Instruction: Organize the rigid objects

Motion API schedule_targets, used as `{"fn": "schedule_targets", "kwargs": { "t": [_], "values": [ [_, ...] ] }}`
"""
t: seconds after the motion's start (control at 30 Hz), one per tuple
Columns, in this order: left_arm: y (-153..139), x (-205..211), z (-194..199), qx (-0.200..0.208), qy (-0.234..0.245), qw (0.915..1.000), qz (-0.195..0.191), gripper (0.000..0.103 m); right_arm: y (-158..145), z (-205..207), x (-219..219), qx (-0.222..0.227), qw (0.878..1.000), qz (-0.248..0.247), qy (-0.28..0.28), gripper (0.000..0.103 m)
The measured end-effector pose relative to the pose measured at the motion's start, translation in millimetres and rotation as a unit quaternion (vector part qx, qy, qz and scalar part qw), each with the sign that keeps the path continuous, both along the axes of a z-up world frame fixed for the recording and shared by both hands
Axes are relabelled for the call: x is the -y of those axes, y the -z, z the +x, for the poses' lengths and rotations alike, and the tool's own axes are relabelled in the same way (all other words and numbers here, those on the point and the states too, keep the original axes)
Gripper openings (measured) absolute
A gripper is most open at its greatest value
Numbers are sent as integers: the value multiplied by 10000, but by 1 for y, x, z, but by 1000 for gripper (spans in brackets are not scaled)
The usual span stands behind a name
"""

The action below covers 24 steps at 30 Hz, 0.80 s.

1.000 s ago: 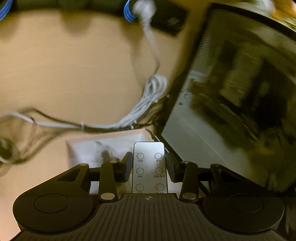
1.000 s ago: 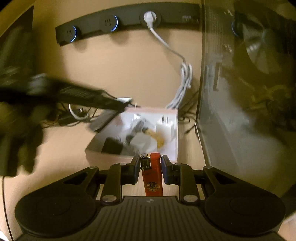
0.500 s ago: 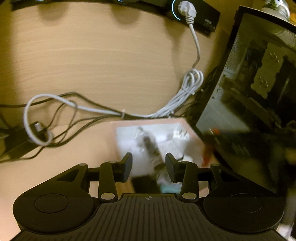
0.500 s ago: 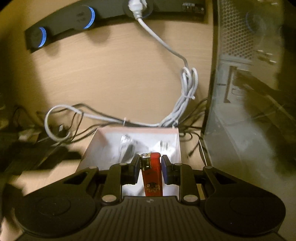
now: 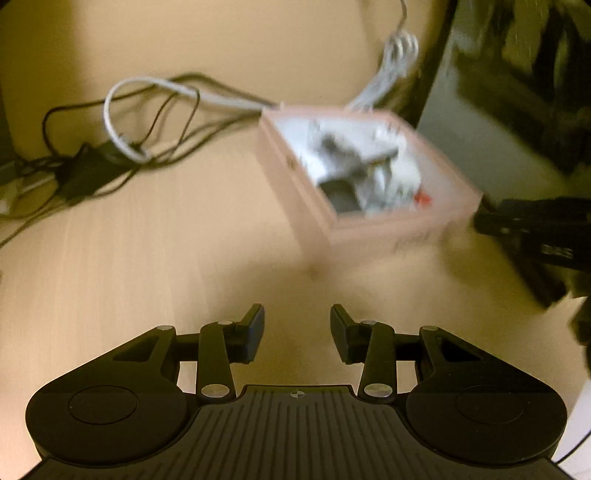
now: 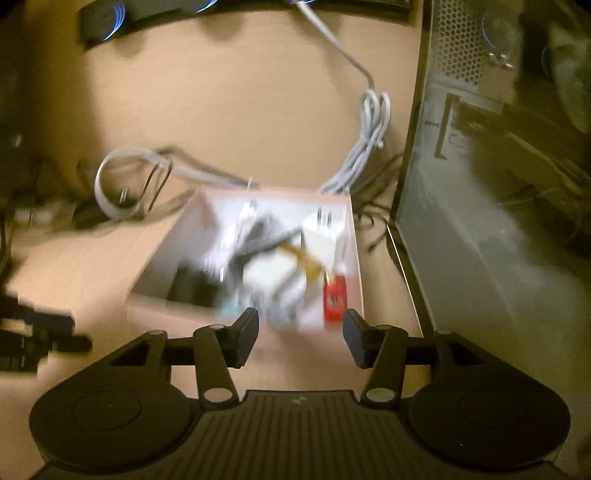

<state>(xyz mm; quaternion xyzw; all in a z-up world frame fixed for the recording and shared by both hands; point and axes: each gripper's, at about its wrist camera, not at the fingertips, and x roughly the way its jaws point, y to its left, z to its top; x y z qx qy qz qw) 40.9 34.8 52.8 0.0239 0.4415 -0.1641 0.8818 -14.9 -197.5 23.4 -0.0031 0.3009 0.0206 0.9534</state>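
Observation:
A pink box (image 5: 402, 229) stands on the wooden desk and also shows in the right wrist view (image 6: 357, 258). It holds chargers, a white plug adapter (image 6: 323, 230) and other blurred items. A red lighter (image 6: 335, 301) lies in its near right corner and shows as a red spot in the left wrist view (image 5: 423, 199). My left gripper (image 5: 297, 334) is open and empty, over bare desk in front of the box. My right gripper (image 6: 301, 334) is open and empty, just above the box's near edge. It shows at the right of the left wrist view (image 5: 532, 225).
A computer case (image 6: 498, 166) with a glass side stands right of the box. A coiled white cable (image 6: 373, 125) and tangled black and grey cables (image 5: 147, 122) lie behind and left of it. A black power strip (image 6: 155, 11) lines the back.
My right gripper opened and let the red lighter drop into the box. My left gripper, which let go of a white remote earlier, drew back from the box to bare desk.

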Motion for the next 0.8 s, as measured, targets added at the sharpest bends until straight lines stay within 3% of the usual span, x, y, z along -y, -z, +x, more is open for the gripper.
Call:
{"fn": "schedule_targets", "kwargs": {
  "t": [0.07, 0.2, 0.27, 0.33, 0.37, 0.4, 0.5, 0.6, 0.7, 0.8],
  "values": [
    [9, 5, -9, -23, -69, 9996, 265, 43, 12, -15, -4, -138, 9998, -117, -1, 53],
    [25, 13, -25, -276, -282, 9979, 508, 45, 36, -30, -6, -604, 9980, 142, -99, 53],
    [27, 19, -34, -63, -306, 9976, 624, 46, 42, -34, -9, -624, 9978, 143, -189, 54],
    [28, 20, -36, -103, -497, 9979, 409, 55, 49, -38, -11, -647, 9977, 108, -174, 60],
    [28, 22, -36, -109, -535, 9980, 321, 65, 54, -37, -11, -725, 9971, 172, -136, 63],
    [30, 24, -37, -92, -550, 9980, 282, 74, 57, -36, -11, -806, 9963, 252, -141, 63],
    [34, 36, -42, 27, -610, 9977, 299, 89, 67, -35, -13, -842, 9959, 298, -118, 73],
    [38, 44, -44, 225, -776, 9963, 292, 95, 71, -35, -16, -765, 9968, 199, -89, 83],
    [44, 50, -48, 541, -1114, 9917, 341, 95, 78, -31, -11, -710, 9971, 225, 156, 102],
    [48, 58, -52, 834, -1252, 9877, 419, 95, 80, -30, -5, -625, 9974, 275, 239, 103]
  ]
}}
